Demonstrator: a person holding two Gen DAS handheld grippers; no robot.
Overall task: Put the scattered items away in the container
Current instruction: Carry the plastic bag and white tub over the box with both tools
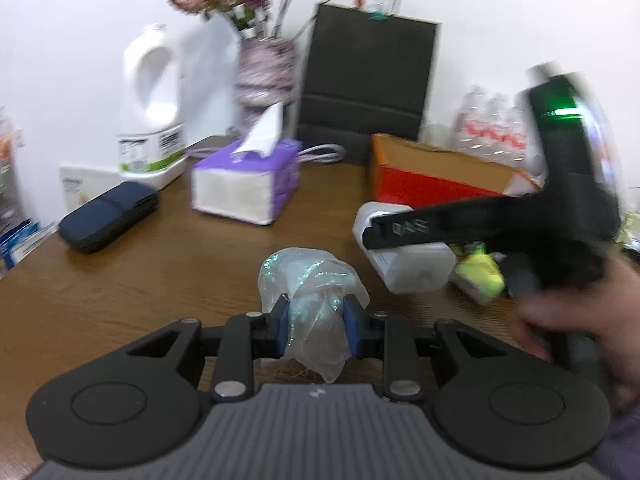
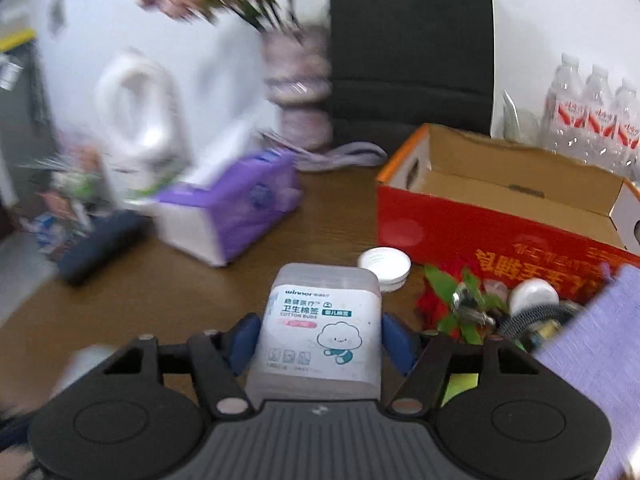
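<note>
Fingers [image 1: 283, 320] of the left gripper [image 1: 315, 326] pinch a crumpled clear plastic bag [image 1: 316, 280] just above the wooden desk [image 1: 160, 264]. Over on the right gripper [image 2: 318, 338], blue fingers [image 2: 244, 338] hug both sides of a cotton bud box [image 2: 320, 328], though whether they press on it I cannot tell. Far right stands the open red cardboard box [image 2: 500, 216], with a white lid [image 2: 384, 264] and a green-and-red trinket [image 2: 460, 304] lying near its front wall.

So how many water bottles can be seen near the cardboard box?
3 water bottles can be counted, standing side by side in one shrink-wrapped pack against the wall, behind the right end of the red cardboard box. More may be hidden behind them or beyond the picture's edge.
</note>
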